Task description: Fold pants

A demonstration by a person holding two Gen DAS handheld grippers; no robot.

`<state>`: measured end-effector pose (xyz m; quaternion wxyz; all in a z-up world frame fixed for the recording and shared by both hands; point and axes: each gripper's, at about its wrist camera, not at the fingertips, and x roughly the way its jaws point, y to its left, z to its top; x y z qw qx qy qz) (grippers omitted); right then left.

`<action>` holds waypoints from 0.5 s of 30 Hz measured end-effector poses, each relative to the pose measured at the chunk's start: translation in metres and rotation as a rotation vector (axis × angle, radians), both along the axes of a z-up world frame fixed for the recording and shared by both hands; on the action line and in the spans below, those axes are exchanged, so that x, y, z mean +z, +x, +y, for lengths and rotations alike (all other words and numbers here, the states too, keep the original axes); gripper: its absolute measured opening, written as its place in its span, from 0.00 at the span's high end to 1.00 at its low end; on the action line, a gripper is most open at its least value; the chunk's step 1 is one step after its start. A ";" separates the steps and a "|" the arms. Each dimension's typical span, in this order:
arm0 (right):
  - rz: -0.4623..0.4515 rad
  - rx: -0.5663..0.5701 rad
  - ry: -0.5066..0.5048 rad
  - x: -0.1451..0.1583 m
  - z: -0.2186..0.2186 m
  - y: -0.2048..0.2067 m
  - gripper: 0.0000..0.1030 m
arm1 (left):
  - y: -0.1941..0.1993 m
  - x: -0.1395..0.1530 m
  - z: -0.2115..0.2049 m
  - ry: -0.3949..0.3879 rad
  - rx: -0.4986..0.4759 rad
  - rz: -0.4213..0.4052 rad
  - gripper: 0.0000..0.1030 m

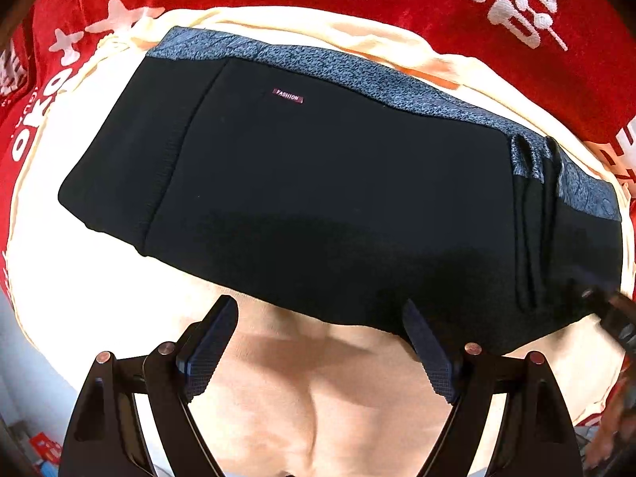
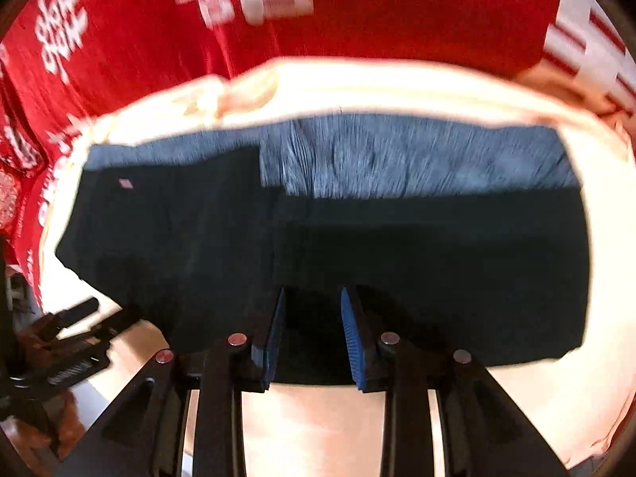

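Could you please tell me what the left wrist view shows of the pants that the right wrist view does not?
Only the left wrist view is sharp enough to read the small label as "FASHION" and to show the dark loops hanging near the right end of the pants; the left gripper stands wide open with nothing between its fingers. Only the right wrist view, blurred, shows the right gripper over the near edge of the pants, jaws narrowly apart. Both show the folded black pants with a blue-grey band on cream cloth over a red cloth.
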<state>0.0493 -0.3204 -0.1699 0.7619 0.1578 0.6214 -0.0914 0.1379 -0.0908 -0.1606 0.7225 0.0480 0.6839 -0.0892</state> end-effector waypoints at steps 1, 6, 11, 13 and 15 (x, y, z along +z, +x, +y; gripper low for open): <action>-0.001 0.008 -0.009 0.001 0.003 0.000 0.70 | -0.001 0.000 0.002 -0.003 0.002 0.001 0.17; 0.017 0.043 -0.011 0.003 0.015 -0.003 0.69 | -0.004 -0.005 0.007 -0.007 0.003 0.005 0.17; 0.038 0.093 -0.058 0.005 0.028 -0.003 0.69 | -0.009 -0.006 0.018 -0.013 0.019 0.012 0.17; 0.044 0.096 -0.061 0.006 0.030 -0.003 0.69 | -0.010 -0.007 0.023 -0.014 0.028 0.017 0.17; 0.052 0.090 -0.058 0.006 0.030 -0.004 0.69 | -0.012 -0.009 0.029 -0.017 0.038 0.020 0.17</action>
